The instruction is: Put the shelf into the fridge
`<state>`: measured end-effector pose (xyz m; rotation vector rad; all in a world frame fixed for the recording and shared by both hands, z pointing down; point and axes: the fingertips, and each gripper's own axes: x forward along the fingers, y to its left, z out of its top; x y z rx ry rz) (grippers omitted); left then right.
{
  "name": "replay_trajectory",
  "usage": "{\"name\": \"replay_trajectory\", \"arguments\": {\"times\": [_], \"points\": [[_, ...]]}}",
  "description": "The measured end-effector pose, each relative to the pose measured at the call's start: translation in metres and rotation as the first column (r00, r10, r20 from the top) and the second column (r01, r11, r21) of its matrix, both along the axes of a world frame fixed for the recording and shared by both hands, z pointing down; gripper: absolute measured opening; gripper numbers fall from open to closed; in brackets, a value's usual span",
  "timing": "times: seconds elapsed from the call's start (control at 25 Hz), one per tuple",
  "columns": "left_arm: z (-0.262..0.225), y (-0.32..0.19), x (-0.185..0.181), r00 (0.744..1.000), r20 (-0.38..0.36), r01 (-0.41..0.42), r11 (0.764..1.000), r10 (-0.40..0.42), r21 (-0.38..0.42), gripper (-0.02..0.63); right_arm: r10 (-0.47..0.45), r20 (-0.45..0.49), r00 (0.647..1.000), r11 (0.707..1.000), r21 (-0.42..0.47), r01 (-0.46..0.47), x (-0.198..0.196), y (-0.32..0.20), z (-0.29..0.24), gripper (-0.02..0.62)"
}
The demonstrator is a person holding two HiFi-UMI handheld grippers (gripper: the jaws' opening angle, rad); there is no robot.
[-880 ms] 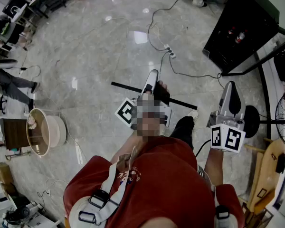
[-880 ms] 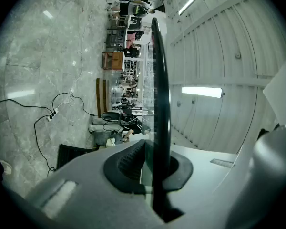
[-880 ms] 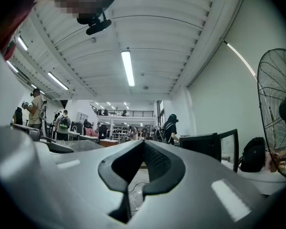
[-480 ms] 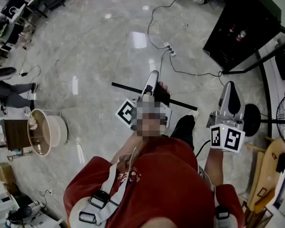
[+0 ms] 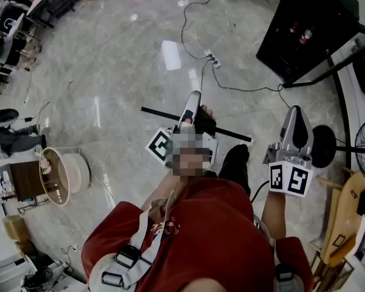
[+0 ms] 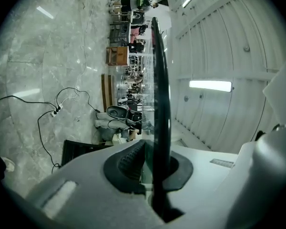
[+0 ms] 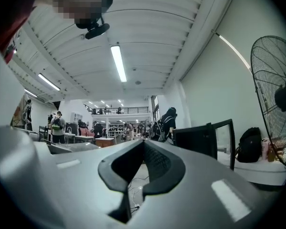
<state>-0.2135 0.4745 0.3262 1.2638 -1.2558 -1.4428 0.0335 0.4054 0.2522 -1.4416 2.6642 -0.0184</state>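
Left gripper still clamped on shelf, right gripper jaws together, empty; floor has slid by, fridge ahead-right of it, so the carry looks underway.

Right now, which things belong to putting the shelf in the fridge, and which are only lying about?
For the job: shelf, left tool shut on it, empty right tool, fridge.

Lying about: power strip, round bin, fan, backpack.

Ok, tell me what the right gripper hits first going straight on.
Nothing close, it seems: beyond the right gripper lies floor, then the far hall. The black fridge stands right of that line; depth is unclear.
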Motion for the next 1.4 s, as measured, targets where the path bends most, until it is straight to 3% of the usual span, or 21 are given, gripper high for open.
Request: {"name": "replay_trajectory", "arguments": {"times": [0.48,1.04,1.4], "points": [[0.015,-0.118,0.05,0.997,-0.023,-0.079,0.995,0.077,-0.059,0.017,0.094,0.001,0.996,0.994,-0.048,-0.094,0.063,-0.099,0.016,-0.002],[0.002,-0.263,0.141,0.989,-0.005,-0.149,0.987,0.148,-0.054,0.017,0.165,0.028,0.986,0.986,-0.033,-0.164,0.158,-0.225,0.016,-0.002],[-0.024,-0.313,0.17,0.988,0.004,-0.157,0.988,0.157,-0.012,0.017,0.172,0.048,0.984,0.985,0.013,-0.173,0.19,-0.27,-0.008,-0.002]]}}
